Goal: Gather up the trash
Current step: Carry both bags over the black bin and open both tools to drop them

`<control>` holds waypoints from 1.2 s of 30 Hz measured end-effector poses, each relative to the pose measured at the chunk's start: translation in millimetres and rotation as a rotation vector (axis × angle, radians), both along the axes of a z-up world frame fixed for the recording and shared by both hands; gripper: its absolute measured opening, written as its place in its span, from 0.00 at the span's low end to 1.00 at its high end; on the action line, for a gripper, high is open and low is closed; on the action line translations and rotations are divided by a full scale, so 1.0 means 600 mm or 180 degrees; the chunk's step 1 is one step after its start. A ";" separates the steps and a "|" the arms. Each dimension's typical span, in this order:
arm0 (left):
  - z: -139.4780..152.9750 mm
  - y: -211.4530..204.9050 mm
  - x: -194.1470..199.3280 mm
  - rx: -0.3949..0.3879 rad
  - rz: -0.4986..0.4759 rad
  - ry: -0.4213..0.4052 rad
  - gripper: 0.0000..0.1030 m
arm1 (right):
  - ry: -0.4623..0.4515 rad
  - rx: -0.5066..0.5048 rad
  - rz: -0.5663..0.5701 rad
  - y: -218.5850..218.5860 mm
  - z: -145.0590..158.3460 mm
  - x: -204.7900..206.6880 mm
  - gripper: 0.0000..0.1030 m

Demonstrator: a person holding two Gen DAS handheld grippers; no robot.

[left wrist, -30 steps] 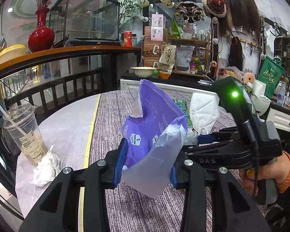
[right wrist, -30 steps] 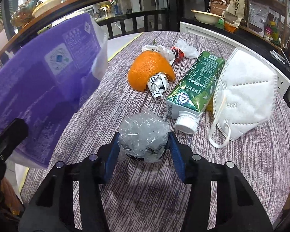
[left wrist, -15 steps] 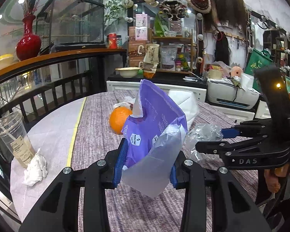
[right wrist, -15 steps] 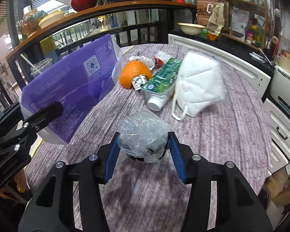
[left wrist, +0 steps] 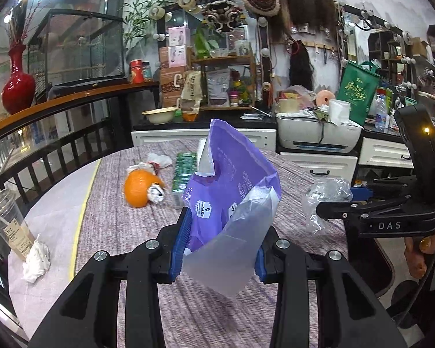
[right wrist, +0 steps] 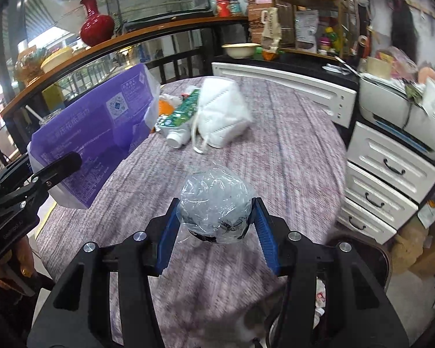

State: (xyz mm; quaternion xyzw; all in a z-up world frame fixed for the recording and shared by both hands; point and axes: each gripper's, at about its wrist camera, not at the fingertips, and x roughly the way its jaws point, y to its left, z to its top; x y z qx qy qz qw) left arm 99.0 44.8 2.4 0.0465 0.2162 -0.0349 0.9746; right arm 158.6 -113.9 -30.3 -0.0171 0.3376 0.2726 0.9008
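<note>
The left claw (left wrist: 220, 237) pinches a purple wrapper (left wrist: 235, 185), held clear above the worktop (left wrist: 124, 232). The right claw (right wrist: 214, 226) is pressed onto a crumpled clear plastic ball (right wrist: 214, 203), also lifted. So two pieces are collected but not yet dropped anywhere; no bin shows clearly in either view. Left on the worktop, in the right wrist view toward 11 o'clock: a white face mask (right wrist: 220, 116) and a green carton (right wrist: 182, 116). In the left wrist view, an orange peel (left wrist: 139, 188) lies at 10 o'clock, and a drink cup (left wrist: 8, 226) with a tissue wad (left wrist: 36, 258) at 9 o'clock.
</note>
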 end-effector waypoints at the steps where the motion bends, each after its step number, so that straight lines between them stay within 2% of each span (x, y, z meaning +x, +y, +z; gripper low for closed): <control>1: -0.001 -0.009 0.001 -0.0006 -0.0040 0.0018 0.37 | 0.0016 0.0029 -0.0066 -0.018 -0.004 -0.001 0.49; 11: -0.005 -0.085 0.006 -0.0052 -0.0326 0.0093 0.37 | 0.0142 0.0190 -0.0643 -0.162 -0.041 0.009 0.49; 17: -0.010 -0.133 0.018 -0.0118 -0.0478 0.0122 0.37 | 0.0246 0.0194 -0.1008 -0.239 -0.088 0.022 0.49; 27: -0.019 -0.222 0.040 -0.0195 -0.0793 0.0168 0.37 | 0.0506 -0.0005 -0.1281 -0.286 -0.192 0.037 0.49; 34: -0.035 -0.262 0.050 -0.0206 -0.0942 0.0294 0.37 | 0.0774 0.0020 -0.1367 -0.303 -0.259 0.045 0.50; 36: -0.041 -0.271 0.053 -0.0220 -0.0980 0.0349 0.37 | 0.0832 0.0087 -0.1384 -0.309 -0.275 0.043 0.57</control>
